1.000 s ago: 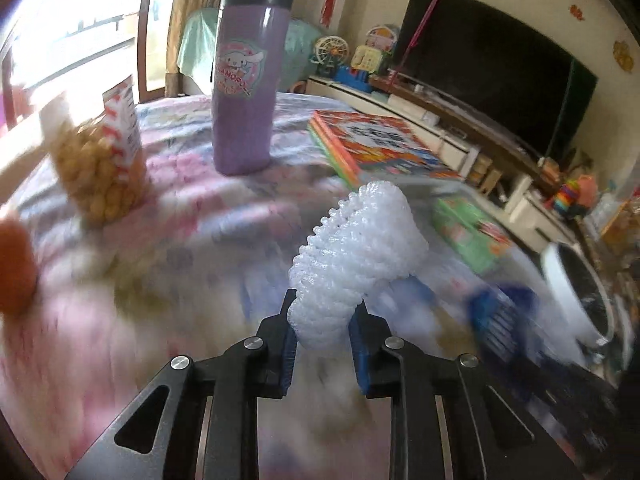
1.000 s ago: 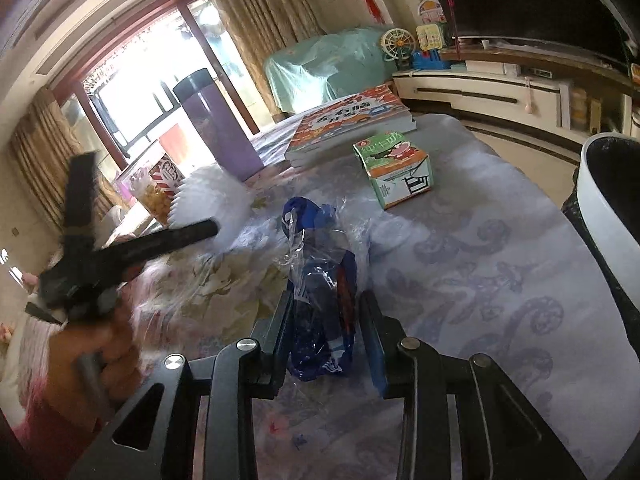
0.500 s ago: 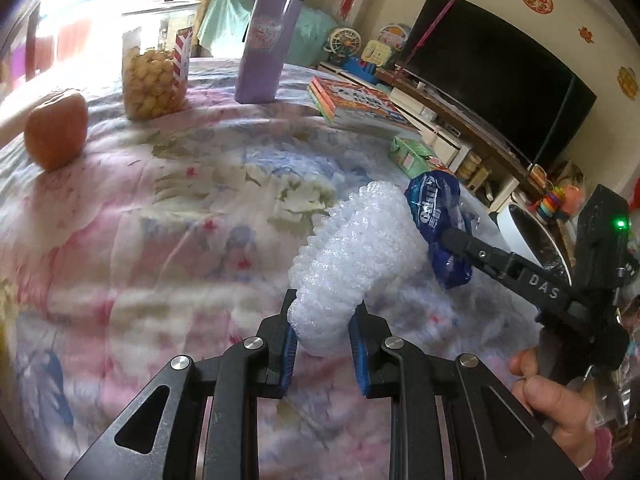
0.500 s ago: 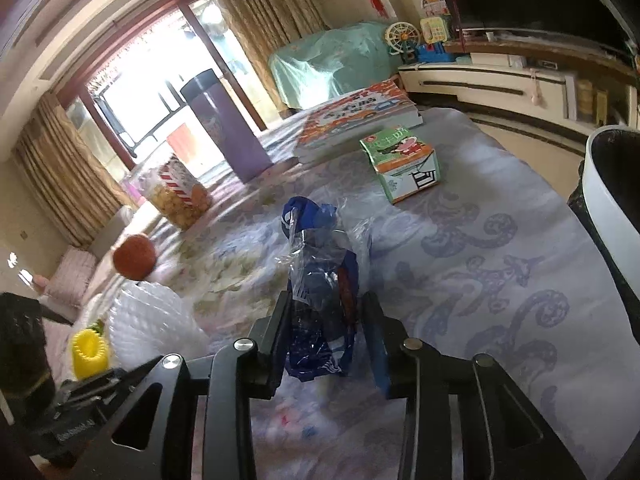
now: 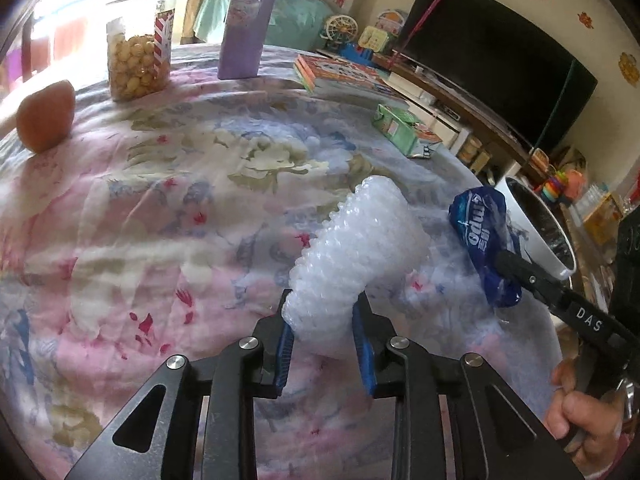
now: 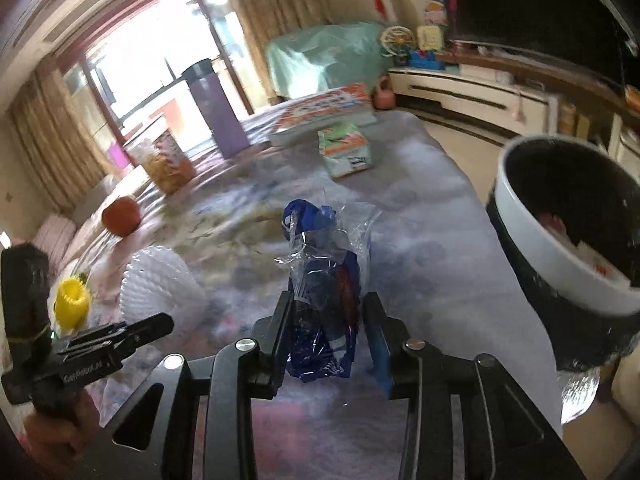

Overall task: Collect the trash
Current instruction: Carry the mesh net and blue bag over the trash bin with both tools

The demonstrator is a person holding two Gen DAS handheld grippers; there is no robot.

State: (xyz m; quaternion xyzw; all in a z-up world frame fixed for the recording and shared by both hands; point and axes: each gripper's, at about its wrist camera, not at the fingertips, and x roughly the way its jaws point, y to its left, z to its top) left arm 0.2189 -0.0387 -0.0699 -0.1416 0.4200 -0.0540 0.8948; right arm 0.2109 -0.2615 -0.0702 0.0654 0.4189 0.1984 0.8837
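My left gripper [image 5: 323,332] is shut on a white foam fruit net [image 5: 356,256] and holds it above the floral tablecloth. The net also shows in the right wrist view [image 6: 160,288]. My right gripper [image 6: 328,332] is shut on a crumpled blue and clear plastic wrapper [image 6: 324,300], which also shows in the left wrist view [image 5: 480,236]. A white bin with a black liner [image 6: 560,240] stands just right of the table edge, close to the right gripper; it also shows in the left wrist view [image 5: 536,228].
On the table stand a green carton [image 5: 404,130], a stack of books [image 5: 344,76], a purple flask [image 5: 248,20], a snack jar [image 5: 138,60] and an orange fruit [image 5: 44,116]. A yellow object [image 6: 72,300] lies at the left.
Both grippers have moved toward the bin with their loads. The bin now looms larger in the right wrist view, and the left gripper has drawn back from the flask and jar.
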